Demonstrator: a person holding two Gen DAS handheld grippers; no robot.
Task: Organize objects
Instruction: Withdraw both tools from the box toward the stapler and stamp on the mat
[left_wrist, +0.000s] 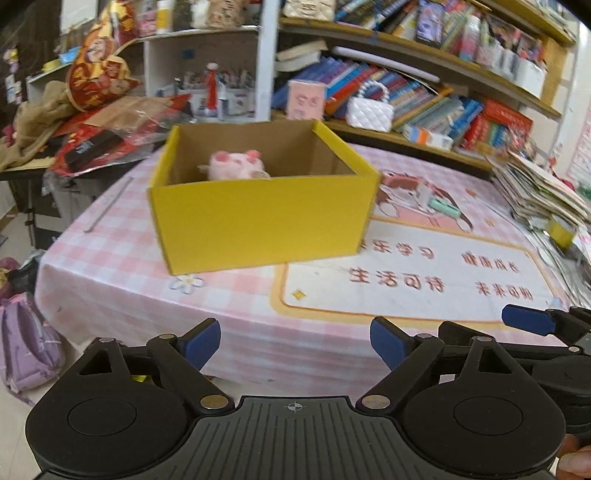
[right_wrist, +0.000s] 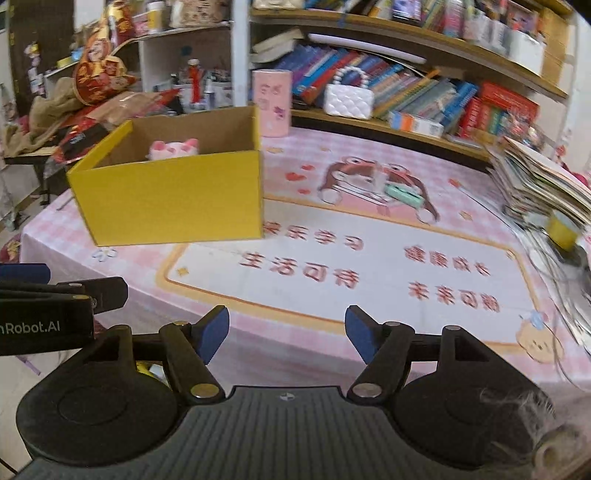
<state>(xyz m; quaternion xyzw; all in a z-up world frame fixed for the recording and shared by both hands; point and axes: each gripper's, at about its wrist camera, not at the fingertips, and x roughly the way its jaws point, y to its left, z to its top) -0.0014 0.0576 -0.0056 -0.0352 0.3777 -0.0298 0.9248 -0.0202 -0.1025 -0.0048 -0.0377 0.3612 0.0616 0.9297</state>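
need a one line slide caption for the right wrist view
Open right gripper empty above pink checked tablecloth, facing yellow cardboard box holding pink plush toy.

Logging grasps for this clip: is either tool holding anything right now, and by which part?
Nothing is held. The left tool and right tool are both open and empty, short of the box.

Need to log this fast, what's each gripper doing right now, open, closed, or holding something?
Left gripper: open, nothing between its blue pads.
Right gripper: open, empty too.
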